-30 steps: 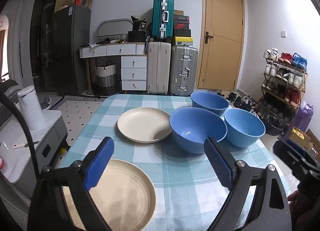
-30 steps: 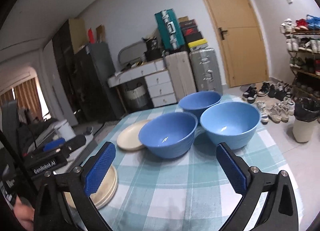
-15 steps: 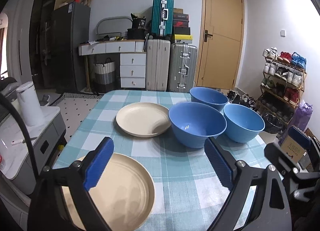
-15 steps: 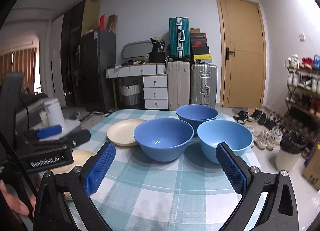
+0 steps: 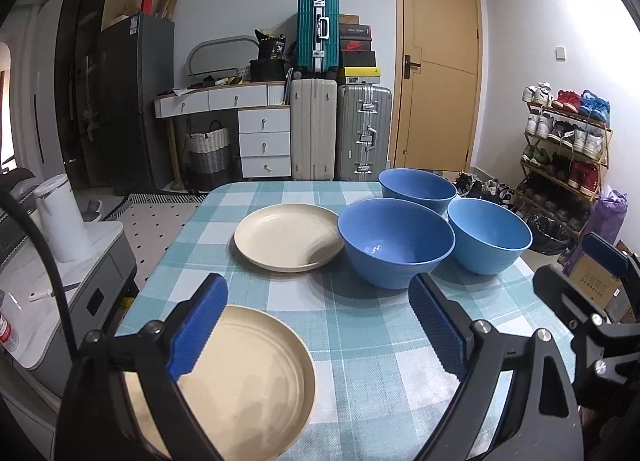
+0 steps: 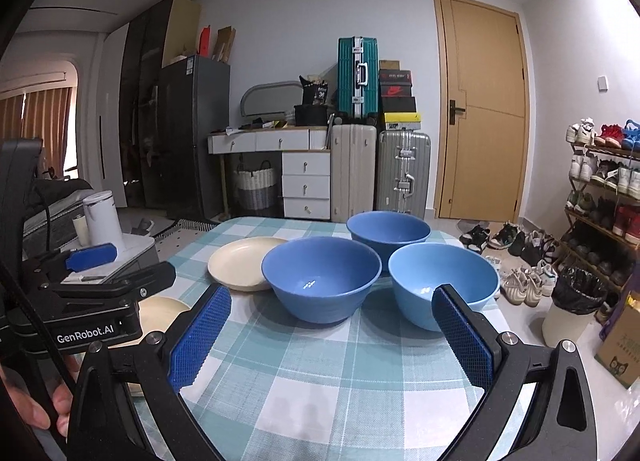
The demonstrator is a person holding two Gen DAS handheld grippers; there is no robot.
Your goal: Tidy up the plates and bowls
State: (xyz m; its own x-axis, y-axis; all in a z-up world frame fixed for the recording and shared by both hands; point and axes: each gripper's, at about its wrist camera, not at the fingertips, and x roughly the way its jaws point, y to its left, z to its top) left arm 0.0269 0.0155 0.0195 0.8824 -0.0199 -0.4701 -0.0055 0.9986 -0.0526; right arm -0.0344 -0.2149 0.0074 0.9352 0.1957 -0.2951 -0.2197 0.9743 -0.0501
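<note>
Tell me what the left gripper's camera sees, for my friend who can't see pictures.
The open left gripper hovers over a checked table, its left finger above a cream plate. Farther back sit another cream plate and three empty blue bowls.

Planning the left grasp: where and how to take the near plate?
Pinch the near plate by its raised rim, one finger over and one under, coming in low from the near edge. It lies flat on the table, so only the rim offers purchase. The left gripper hangs open just above it.
</note>
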